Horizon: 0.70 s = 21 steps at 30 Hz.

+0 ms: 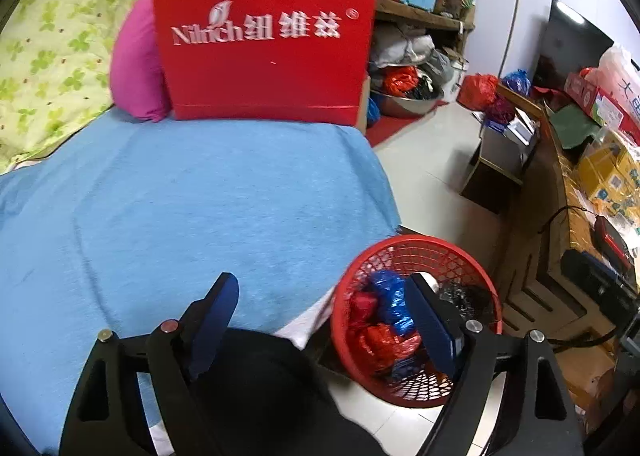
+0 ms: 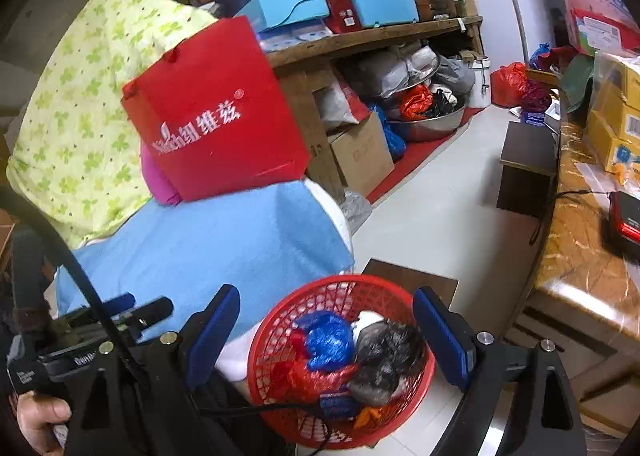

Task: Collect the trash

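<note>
A red mesh basket (image 1: 416,239) (image 2: 262,352) stands on the pale floor beside the bed's corner. It holds crumpled trash: a blue plastic bag (image 1: 386,294) (image 2: 328,340), red wrappers (image 1: 380,338) (image 2: 320,376) and a dark grey-black bag (image 1: 464,294) (image 2: 384,360). My left gripper (image 1: 324,320) is open above the edge of the blue blanket (image 1: 200,196), its right finger over the basket, nothing between the pads. My right gripper (image 2: 326,336) is open above the basket, holding nothing. In the right wrist view the left gripper's body (image 2: 80,340) shows at the lower left, held by a hand (image 2: 36,416).
A red paper bag (image 1: 264,28) (image 2: 216,116) and a pink pillow (image 1: 136,64) stand at the blanket's far end. A green-patterned quilt (image 1: 52,36) lies to the left. Cluttered wooden shelves (image 2: 372,36), a steel basin (image 2: 428,124), a dark stool (image 2: 524,168) and a wooden table (image 2: 580,256) ring the floor.
</note>
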Each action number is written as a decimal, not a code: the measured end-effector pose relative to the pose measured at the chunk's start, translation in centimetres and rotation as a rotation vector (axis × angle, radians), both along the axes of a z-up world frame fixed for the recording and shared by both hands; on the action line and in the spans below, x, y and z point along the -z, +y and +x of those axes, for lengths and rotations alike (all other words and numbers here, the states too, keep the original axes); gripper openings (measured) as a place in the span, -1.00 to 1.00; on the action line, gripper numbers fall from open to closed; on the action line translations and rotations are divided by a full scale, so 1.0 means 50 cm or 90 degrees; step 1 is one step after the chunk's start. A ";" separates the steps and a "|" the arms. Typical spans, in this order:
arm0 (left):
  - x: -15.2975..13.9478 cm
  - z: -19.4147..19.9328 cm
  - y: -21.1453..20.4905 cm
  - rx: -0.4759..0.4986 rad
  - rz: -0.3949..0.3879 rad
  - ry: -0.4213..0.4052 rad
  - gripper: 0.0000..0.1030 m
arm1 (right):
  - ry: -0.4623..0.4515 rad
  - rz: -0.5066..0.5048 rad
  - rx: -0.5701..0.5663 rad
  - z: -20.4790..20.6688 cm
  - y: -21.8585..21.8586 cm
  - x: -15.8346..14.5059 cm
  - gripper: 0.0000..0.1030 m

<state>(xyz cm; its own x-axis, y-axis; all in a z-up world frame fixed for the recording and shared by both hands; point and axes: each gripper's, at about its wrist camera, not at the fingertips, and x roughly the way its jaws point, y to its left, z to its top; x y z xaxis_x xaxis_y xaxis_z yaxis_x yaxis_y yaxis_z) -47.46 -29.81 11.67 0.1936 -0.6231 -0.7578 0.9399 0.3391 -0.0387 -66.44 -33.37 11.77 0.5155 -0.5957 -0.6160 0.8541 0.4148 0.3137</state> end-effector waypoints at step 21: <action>-0.035 0.026 0.115 -0.051 -0.045 -0.018 0.70 | 0.093 0.009 -0.026 0.056 0.111 0.038 0.76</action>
<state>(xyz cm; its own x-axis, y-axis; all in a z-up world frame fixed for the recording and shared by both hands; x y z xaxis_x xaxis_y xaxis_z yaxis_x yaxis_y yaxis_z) -46.17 -24.05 13.42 0.2655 -0.6562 -0.7063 0.9107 0.4111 -0.0396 -63.62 -27.83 9.88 0.4434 -0.5666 -0.6945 0.8738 0.4457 0.1943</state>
